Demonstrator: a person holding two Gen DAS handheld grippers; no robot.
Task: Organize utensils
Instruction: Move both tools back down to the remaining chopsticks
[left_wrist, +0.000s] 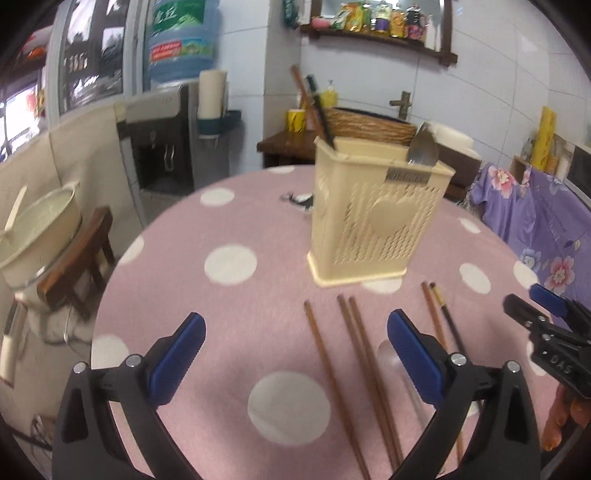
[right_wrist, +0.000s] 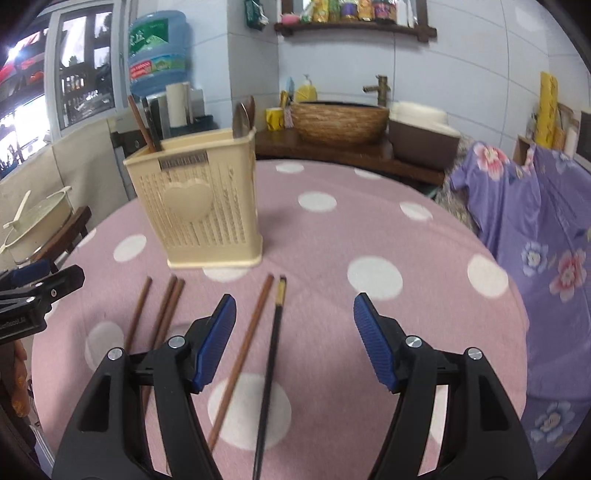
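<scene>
Left claw (left_wrist: 295, 354): spread wide, nothing pinched; hangs over the near part of the bench, tilted down toward the loose sticks.
Right claw (right_wrist: 293, 339): spread, nothing between the pads; hangs over the rightmost sticks.
Bench (left_wrist: 229, 314): round, pink cloth with white dots.
Holder (left_wrist: 373, 218): cream slotted box with a heart on its front, upright on the bench, beyond the loose sticks; already holds a few chopsticks and a metal spoon (left_wrist: 423, 146), handles down.
Brown chopsticks, left group (left_wrist: 354, 354): three, flat on the cloth, two touching as a pair, one just beside; between the left claw's pads in the left wrist view.
Brown chopstick, right (right_wrist: 245, 350): flat, just inside the right claw's left pad.
Black chopstick (right_wrist: 271, 362): flat, pale tip toward the holder, just beside the brown one, between the right claw's pads.
Clear spoon (left_wrist: 391, 358): faint, translucent, partly hidden behind the left claw's right pad; exact lie hard to tell.
Long axis: all sticks run from the near edge toward the holder, roughly along each claw's pointing line.
Nearer hand: left for the three-stick group, right for the brown-and-black pair.
Key relation, judged: sticks lie below and ahead, lengthwise between the pads, so closing across their thin width looks workable once low enough.
Risk, judged: thin, smooth sticks flat on soft cloth; may roll or slip, or two come up together.
</scene>
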